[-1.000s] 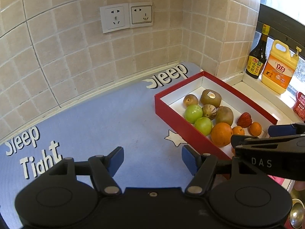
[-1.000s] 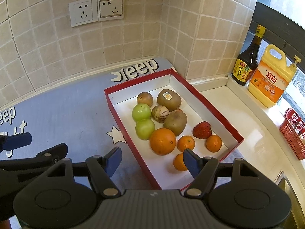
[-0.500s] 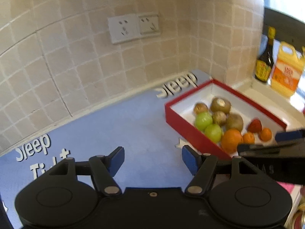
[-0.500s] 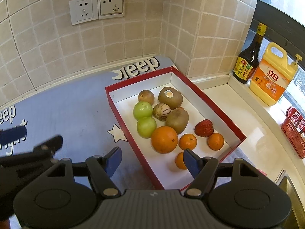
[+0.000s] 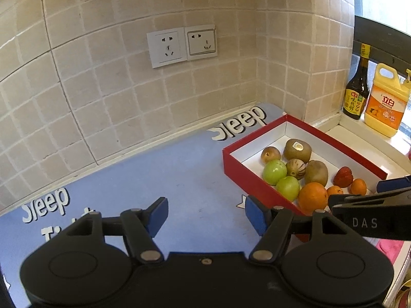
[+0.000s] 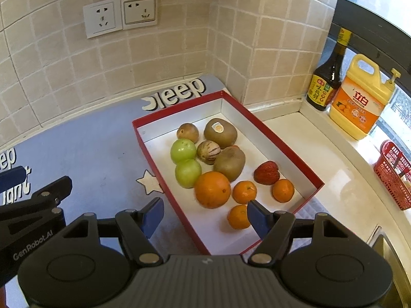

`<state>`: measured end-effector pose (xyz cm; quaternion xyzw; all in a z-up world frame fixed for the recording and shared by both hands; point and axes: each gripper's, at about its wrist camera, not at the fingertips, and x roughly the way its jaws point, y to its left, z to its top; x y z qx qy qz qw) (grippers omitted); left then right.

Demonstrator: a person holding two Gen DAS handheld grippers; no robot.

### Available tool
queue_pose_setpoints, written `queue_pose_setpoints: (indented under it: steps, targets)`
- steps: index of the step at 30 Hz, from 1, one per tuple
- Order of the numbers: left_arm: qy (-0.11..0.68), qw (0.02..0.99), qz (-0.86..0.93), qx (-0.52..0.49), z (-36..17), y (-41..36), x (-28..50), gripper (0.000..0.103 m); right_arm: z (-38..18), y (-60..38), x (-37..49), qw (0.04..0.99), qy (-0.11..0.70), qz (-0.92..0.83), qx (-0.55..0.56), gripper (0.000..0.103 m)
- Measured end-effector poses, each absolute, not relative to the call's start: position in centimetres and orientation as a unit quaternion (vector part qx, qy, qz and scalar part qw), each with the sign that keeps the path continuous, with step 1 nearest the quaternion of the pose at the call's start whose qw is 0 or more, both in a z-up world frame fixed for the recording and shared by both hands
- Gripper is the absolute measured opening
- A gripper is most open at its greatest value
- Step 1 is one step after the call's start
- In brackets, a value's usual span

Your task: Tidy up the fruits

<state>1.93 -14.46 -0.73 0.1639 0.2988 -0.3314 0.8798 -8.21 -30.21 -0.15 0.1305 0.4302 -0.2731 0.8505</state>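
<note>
A red box (image 6: pixel 282 138) with a white inside lies on the blue mat (image 6: pixel 84 151) and holds several fruits: two green apples (image 6: pixel 183 151), a big orange (image 6: pixel 212 189), two kiwis (image 6: pixel 220 133), a strawberry (image 6: pixel 266 173) and small mandarins (image 6: pixel 244 192). My right gripper (image 6: pixel 204 218) hovers open over the box's near end, nothing between its blue pads. My left gripper (image 5: pixel 206 215) stands open above the mat, left of the box (image 5: pixel 257 177), also empty. The right gripper's fingers (image 5: pixel 370 200) cover the box's near end in the left wrist view.
Tiled walls meet in a corner behind the box, with two sockets (image 6: pixel 120 14). A dark sauce bottle (image 6: pixel 326 77) and a yellow detergent jug (image 6: pixel 359 97) stand on the white ledge. A red basket (image 6: pixel 393 177) sits at the right edge. A sink rim (image 6: pixel 390 251) shows lower right.
The left wrist view has tilted upward, so the sockets and box sit lower in frame. The right gripper's view is almost unchanged. Both grippers stay open.
</note>
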Motion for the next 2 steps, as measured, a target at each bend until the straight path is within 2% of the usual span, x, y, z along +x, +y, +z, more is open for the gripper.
queue_pose_setpoints:
  steps: [2]
  targets:
    - [0.308,0.878,-0.332,0.157,-0.76,-14.46,2.12,0.081,-0.20,-30.38,-8.30,0.850,0.430,-0.276,0.131,0.074]
